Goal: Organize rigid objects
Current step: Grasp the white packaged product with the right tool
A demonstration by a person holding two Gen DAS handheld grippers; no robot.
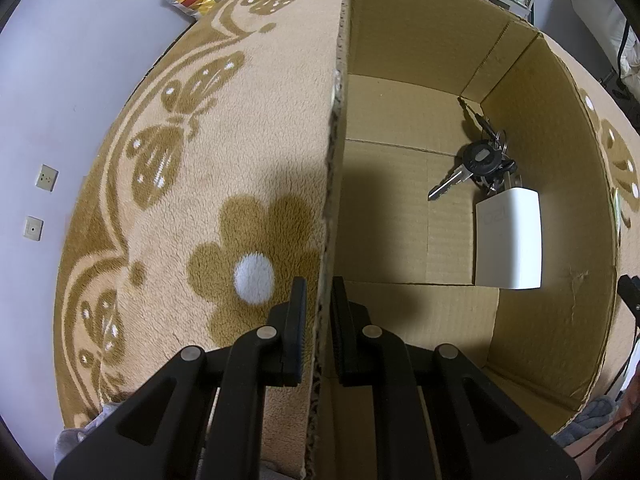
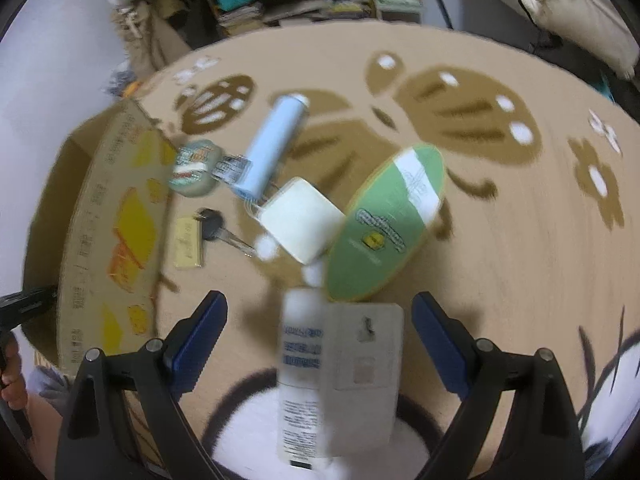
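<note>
The blanket [image 1: 248, 128], tan with brown butterflies and flowers, covers the surface that carries everything. It is soft, so loose things lie where they are put.

The box [image 1: 420, 60] stands open on it. The left gripper [image 1: 318, 312] has its jaws pinching the box's near wall, one finger outside, one inside; by my reading this steadies the box while the other hand loads it. Two things already lie inside, toward the far right corner: a white case [image 1: 508, 236] flat on the floor of the box, and a key bunch [image 1: 480, 160] touching its upper end.

In the right wrist view the box's printed side shows at left, and the rest of the items lie just beside it in a loose cluster. The green oval [image 2: 388, 224] is the biggest. Next come a blue tube [image 2: 272, 148], a white bottle [image 2: 300, 376] and a grey card [image 2: 364, 376] side by side, a cream pad [image 2: 300, 220], a round tin [image 2: 196, 172], a yellow tag [image 2: 188, 242] and a single key [image 2: 216, 226].

The right gripper [image 2: 320, 340] hangs with jaws spread wide, empty, the bottle and card lying between them below. The picture is blurred, so labels are unreadable. Those two look like the next pick; most of the sorting remains undone.
</note>
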